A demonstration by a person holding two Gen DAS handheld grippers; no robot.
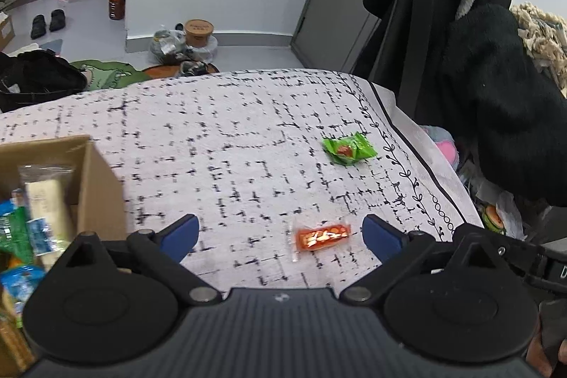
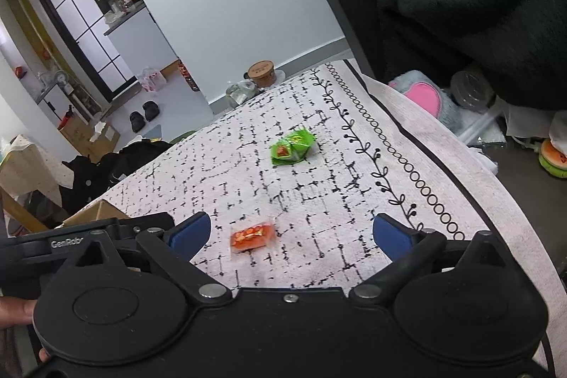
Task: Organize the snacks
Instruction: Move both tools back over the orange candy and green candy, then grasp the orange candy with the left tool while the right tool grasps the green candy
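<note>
The left claw (image 1: pixel 280 232) is spread wide, its blue-tipped fingers (image 1: pixel 182 232) well apart with nothing between the pads. The right claw (image 2: pixel 290 234) is likewise spread wide, its blue fingers (image 2: pixel 391 236) apart and gripping nothing. Both are angled downward. At the lower left of the right wrist view, part of the person's hand (image 2: pixel 16 312) shows beside the claw body.
</note>
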